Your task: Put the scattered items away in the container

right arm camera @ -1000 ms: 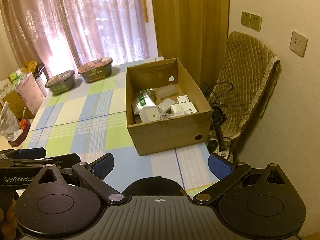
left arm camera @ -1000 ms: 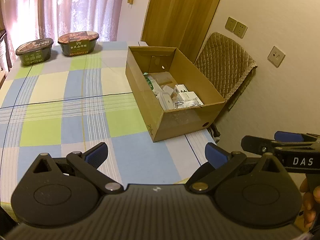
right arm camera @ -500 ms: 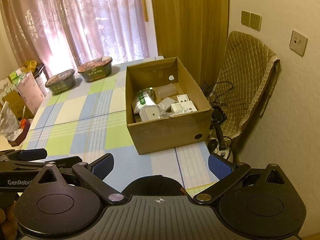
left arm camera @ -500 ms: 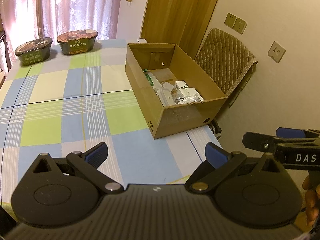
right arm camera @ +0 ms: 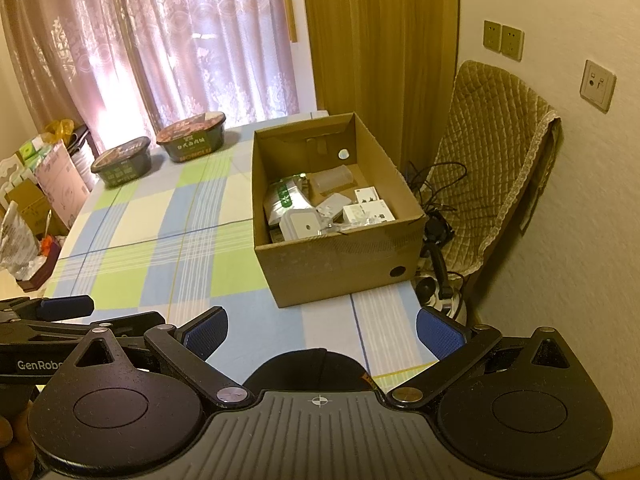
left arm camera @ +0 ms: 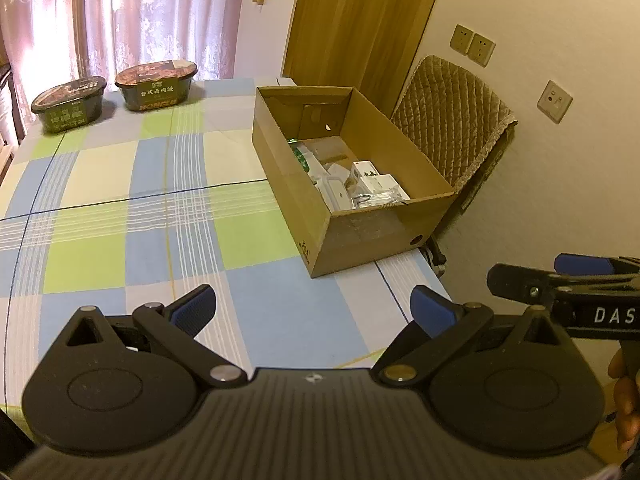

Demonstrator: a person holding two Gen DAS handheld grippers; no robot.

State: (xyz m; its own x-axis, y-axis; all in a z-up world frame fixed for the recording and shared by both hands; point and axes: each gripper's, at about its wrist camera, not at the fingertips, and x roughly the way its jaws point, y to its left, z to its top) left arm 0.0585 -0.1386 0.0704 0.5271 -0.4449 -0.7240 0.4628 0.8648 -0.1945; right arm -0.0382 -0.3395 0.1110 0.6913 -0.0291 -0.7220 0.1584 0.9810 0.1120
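An open cardboard box [left arm camera: 376, 236] [right arm camera: 340, 264] stands on the right side of the checked tablecloth [left arm camera: 160, 208] [right arm camera: 160, 248]. Inside it lie several small white boxes [left arm camera: 376, 184] [right arm camera: 368, 212], a green-and-white packet [left arm camera: 300, 156] [right arm camera: 286, 196] and a clear plastic tub [right arm camera: 332, 178]. My left gripper [left arm camera: 314, 310] hangs open and empty over the table's near edge, well short of the box. My right gripper [right arm camera: 322, 330] is open and empty too, held back above the near edge. Each gripper shows at the side of the other's view.
Two dark instant-noodle bowls [left arm camera: 156, 84] [left arm camera: 70, 104] sit at the table's far end by the curtains. A chair with a quilted cover [right arm camera: 496, 152] stands right of the box against the wall, cables [right arm camera: 436, 236] below it. Bags and cartons [right arm camera: 36, 188] crowd the floor at left.
Both grippers have drawn back and risen slightly, so the box looks a little smaller and farther. Both stay open and nothing on the table has moved.
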